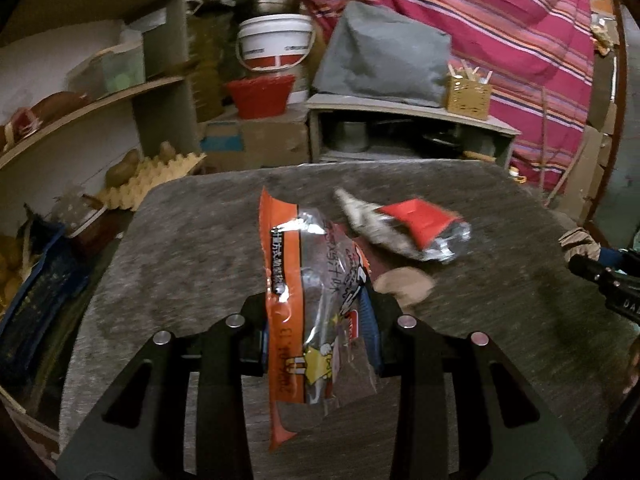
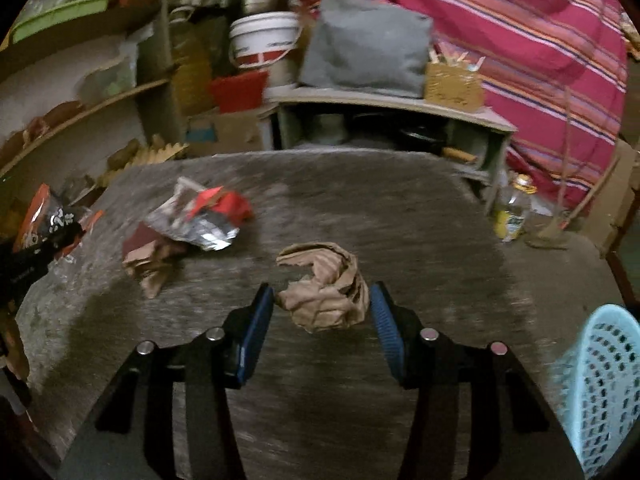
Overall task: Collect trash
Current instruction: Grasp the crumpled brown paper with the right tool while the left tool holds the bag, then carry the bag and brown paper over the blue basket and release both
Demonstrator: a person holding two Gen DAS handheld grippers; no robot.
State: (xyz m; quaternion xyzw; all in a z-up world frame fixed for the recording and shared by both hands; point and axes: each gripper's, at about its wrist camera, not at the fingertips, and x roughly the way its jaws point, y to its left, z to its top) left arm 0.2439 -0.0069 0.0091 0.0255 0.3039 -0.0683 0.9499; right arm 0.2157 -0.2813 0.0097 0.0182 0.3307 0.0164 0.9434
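My left gripper is shut on an orange and clear snack wrapper, which stands upright between the pads above the grey table. My right gripper is shut on a crumpled brown paper ball, its blue pads pressing both sides, just above the table. A red and silver foil wrapper lies on the table ahead. A torn brown scrap lies beside it. In the right wrist view the orange wrapper shows at the left edge.
A light blue perforated basket stands at the table's near right. A plastic bottle stands beyond the right edge. Behind the table are shelves, a white bucket, a red basket and a striped cloth.
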